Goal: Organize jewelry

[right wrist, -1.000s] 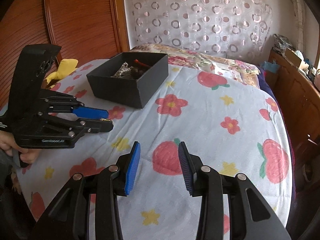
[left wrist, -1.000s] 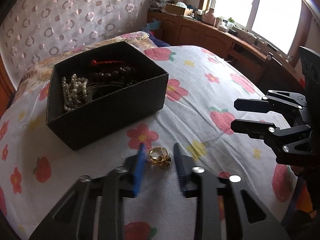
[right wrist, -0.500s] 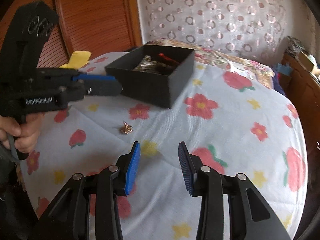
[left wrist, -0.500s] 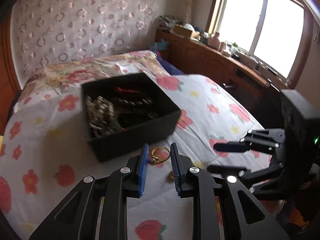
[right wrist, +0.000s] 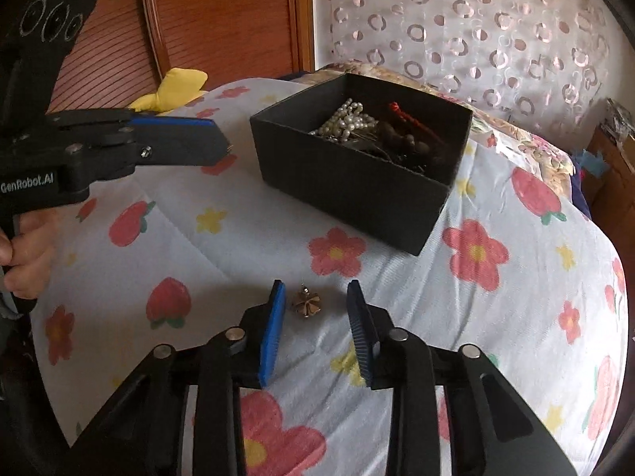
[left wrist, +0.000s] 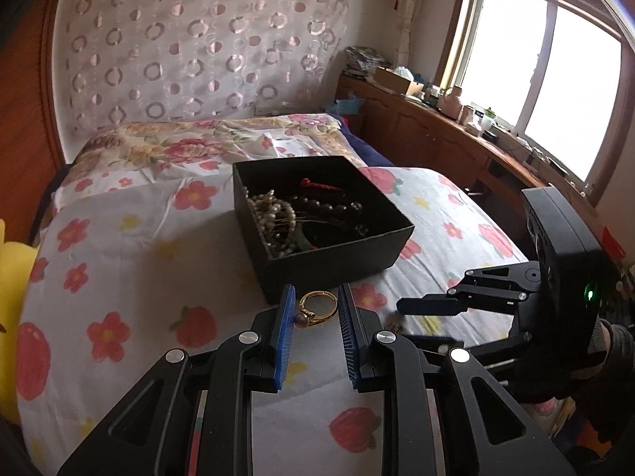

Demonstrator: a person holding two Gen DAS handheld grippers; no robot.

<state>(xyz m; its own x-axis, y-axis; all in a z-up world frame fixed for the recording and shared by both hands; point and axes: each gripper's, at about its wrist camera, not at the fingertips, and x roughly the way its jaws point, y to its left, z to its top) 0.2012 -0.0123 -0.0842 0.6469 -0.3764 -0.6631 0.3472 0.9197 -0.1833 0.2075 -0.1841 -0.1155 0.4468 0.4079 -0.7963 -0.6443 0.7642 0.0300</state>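
A gold ring (left wrist: 316,308) with a dark stone is pinched between the blue pads of my left gripper (left wrist: 315,311), lifted above the bed, near the front of the black jewelry box (left wrist: 337,256). The box (right wrist: 357,186) holds pearl strands, dark beads and a red cord. A small gold flower-shaped piece (right wrist: 304,304) lies on the floral bedsheet between the open jaws of my right gripper (right wrist: 315,305), which is low over it. In the left wrist view the flower piece is mostly hidden behind the right finger.
The bed (right wrist: 516,277) has a white sheet with red flowers and strawberries. A yellow cushion (right wrist: 174,87) lies at its far left edge by a wooden wall. A wooden sideboard (left wrist: 436,135) with clutter runs under the window.
My left gripper closed on the gold ring and lifted it toward the box. My right gripper moved down and left until its jaws straddle the gold flower piece.
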